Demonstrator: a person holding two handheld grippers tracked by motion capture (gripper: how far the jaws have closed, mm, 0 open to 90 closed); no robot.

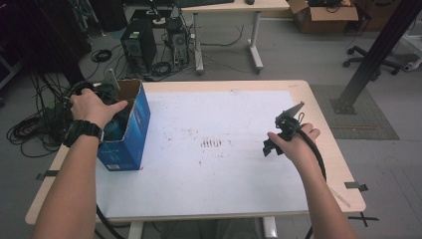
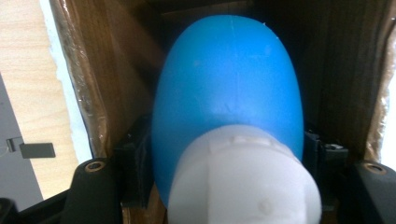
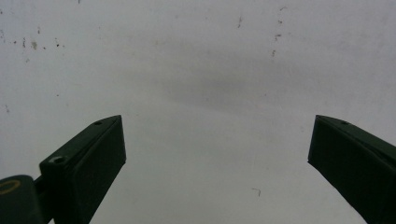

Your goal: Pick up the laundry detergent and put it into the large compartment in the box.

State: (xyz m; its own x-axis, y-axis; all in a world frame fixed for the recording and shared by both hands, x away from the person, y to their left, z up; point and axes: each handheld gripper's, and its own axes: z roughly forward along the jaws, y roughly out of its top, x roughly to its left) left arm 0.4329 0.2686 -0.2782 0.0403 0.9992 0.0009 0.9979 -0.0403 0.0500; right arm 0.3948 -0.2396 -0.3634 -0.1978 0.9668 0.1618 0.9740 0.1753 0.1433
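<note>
the left tool (image 2: 224, 163) sits down inside the open top of a tall blue cardboard box (image 1: 130, 130), its two black jaws pressed to either side of a blue plastic bottle with a white screw cap (image 2: 229, 98). the left tool's own view shows that grip close up: the bottle's rounded blue body between brown inner box walls, the white cap nearest the camera, a strip of light wood and white sheet past the box edge. in the high view the bottle is hidden by the box and by the left hand (image 1: 92, 107), which wears a black wristwatch (image 1: 82, 130) and covers the tool.

the right tool (image 1: 281, 133) is held in the right hand (image 1: 293, 139) above the right part of the worktop (image 1: 328, 164), well apart from the box. its own view shows the jaws spread wide with nothing between them, over a white sheet (image 1: 209, 164) flecked with small dark marks; the high view shows a cluster of such marks near the sheet's middle.

the box stands at the worktop's left edge, touching the sheet. beyond the worktop lie black cables (image 1: 30, 129), two computer towers (image 1: 139, 47), a second table (image 1: 234, 7) and a cardboard carton (image 1: 323, 15) on the floor.
</note>
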